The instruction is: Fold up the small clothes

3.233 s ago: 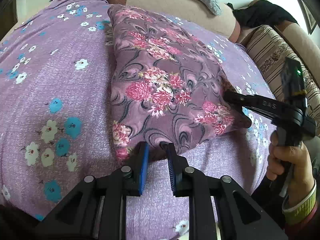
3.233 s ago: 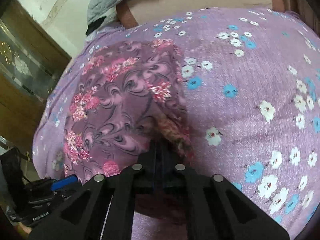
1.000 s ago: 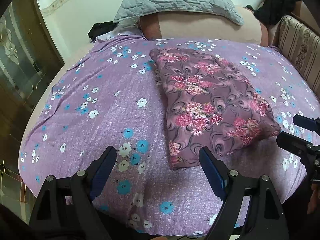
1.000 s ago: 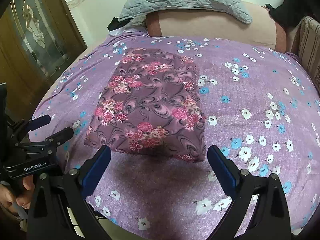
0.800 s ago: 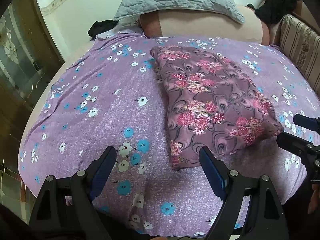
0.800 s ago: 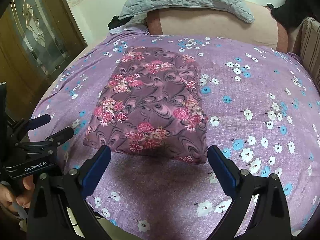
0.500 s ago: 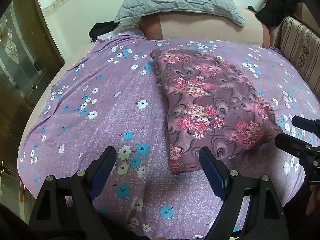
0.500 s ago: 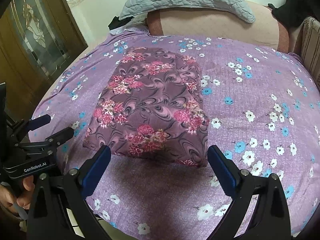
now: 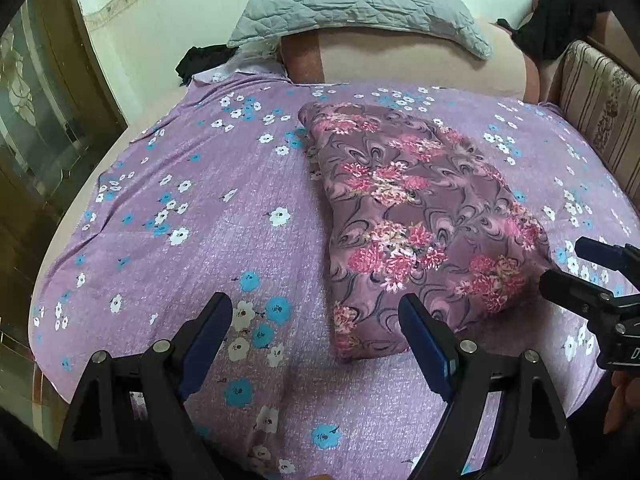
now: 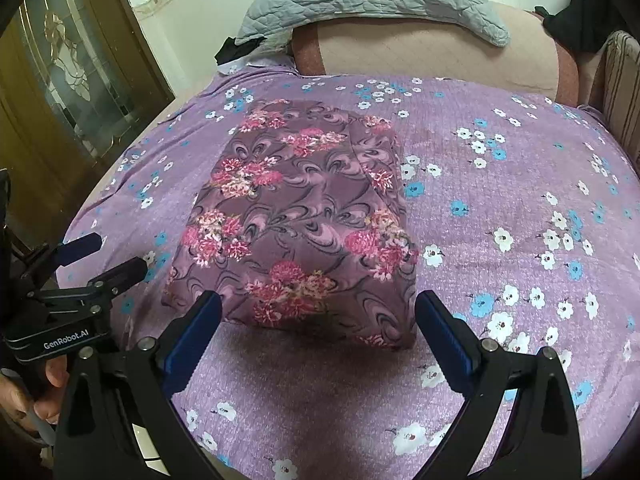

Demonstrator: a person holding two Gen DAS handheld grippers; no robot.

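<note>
A folded purple garment with pink flowers (image 9: 420, 216) lies flat as a rectangle on the bed; it also shows in the right wrist view (image 10: 304, 220). My left gripper (image 9: 316, 328) is open and empty, held back from the garment's near left corner. My right gripper (image 10: 318, 320) is open and empty, just short of the garment's near edge. Each gripper appears in the other's view: the right one (image 9: 576, 268) at the far right, the left one (image 10: 104, 256) at the far left, both with jaws apart.
The bed has a lilac sheet with white and blue flowers (image 9: 180, 220). A grey quilted pillow (image 9: 356, 4) lies on a pink bolster (image 10: 432, 52) at the head. A striped sofa arm (image 9: 600, 108) is at the right, a wood-and-glass door (image 10: 68, 80) at the left.
Both grippers let go of the garment's near edge, opened wide and pulled back from the bed. Over the last second they barely move; the garment stays folded flat.
</note>
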